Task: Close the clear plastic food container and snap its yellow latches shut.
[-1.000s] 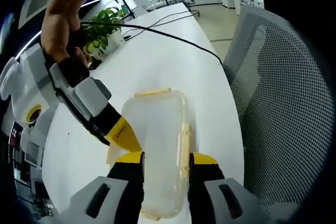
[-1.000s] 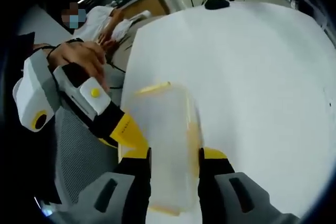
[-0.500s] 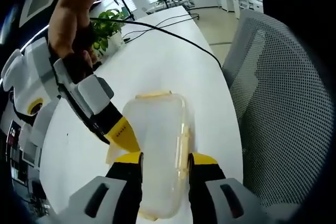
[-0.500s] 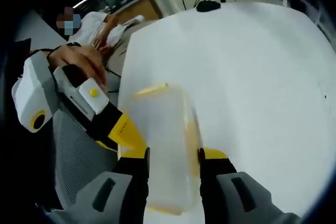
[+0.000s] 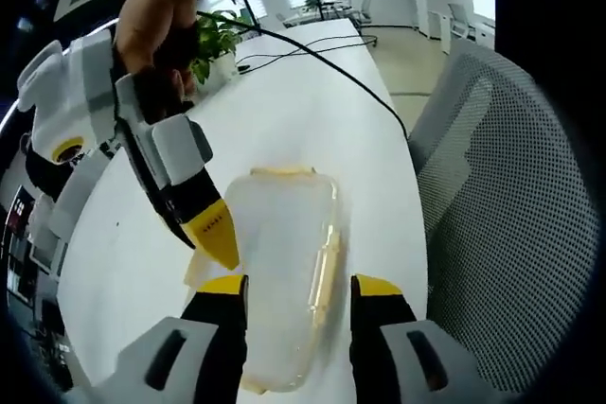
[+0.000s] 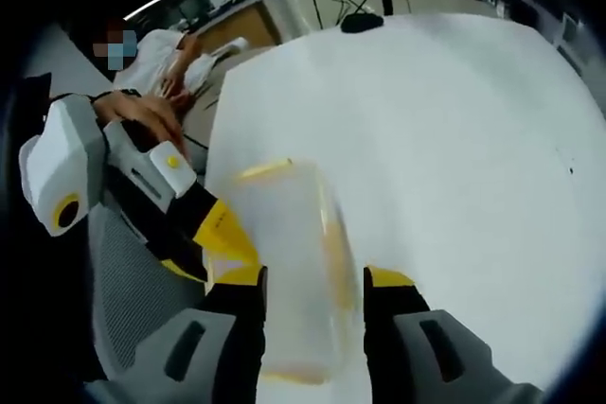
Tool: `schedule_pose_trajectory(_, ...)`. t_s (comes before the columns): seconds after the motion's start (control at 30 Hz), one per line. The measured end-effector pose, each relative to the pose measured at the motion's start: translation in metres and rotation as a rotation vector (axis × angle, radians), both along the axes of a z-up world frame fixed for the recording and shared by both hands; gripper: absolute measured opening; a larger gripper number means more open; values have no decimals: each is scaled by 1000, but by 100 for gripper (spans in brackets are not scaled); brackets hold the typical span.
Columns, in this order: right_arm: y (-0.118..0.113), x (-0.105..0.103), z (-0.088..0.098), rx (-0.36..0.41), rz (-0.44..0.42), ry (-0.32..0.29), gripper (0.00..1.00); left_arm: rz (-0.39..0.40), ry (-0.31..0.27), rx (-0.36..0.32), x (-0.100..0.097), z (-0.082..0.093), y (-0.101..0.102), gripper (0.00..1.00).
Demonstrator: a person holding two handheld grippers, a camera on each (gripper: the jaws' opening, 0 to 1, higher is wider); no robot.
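Clear container (image 5: 284, 262) on the table (image 5: 312, 111), lid on, contents not visible. It sits between both grippers' spread jaws: left gripper (image 5: 295, 292), right gripper (image 6: 312, 283).

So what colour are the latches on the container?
Yellow latches on the clear container; left gripper view shows them best.

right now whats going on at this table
A person is working a clear container on a white table with two handheld grippers. In the left gripper view the left gripper straddles the container's near end, and the right gripper reaches in from the side to its edge. The right gripper view shows the mirror case. The lid looks down, with a yellow latch along one side; whether it is snapped is unclear.
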State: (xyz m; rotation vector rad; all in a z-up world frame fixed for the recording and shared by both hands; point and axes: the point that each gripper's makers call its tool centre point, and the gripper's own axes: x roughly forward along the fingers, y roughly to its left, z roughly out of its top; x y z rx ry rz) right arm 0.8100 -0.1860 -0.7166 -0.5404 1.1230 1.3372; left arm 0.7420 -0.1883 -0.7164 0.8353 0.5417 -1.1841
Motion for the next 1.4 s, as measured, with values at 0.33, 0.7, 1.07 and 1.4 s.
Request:
schedule_pose_trajectory(0.33, -11, 0, 8, 23, -29, -65, 44, 76, 42, -15, -1, 8, 20, 43)
schedule_pose_trajectory(0.7, -35, -5, 22, 40, -101, -156, 52, 201, 83, -56, 11, 14, 44, 50)
schedule_pose_trajectory(1.07, -59, -16, 32, 66, -150, -242, 58, 295, 106, -103, 22, 21, 62, 57)
schedule_pose_trajectory(1.4, -76, -31, 32, 121, -229, -288, 60, 369, 112, -153, 26, 24, 75, 61)
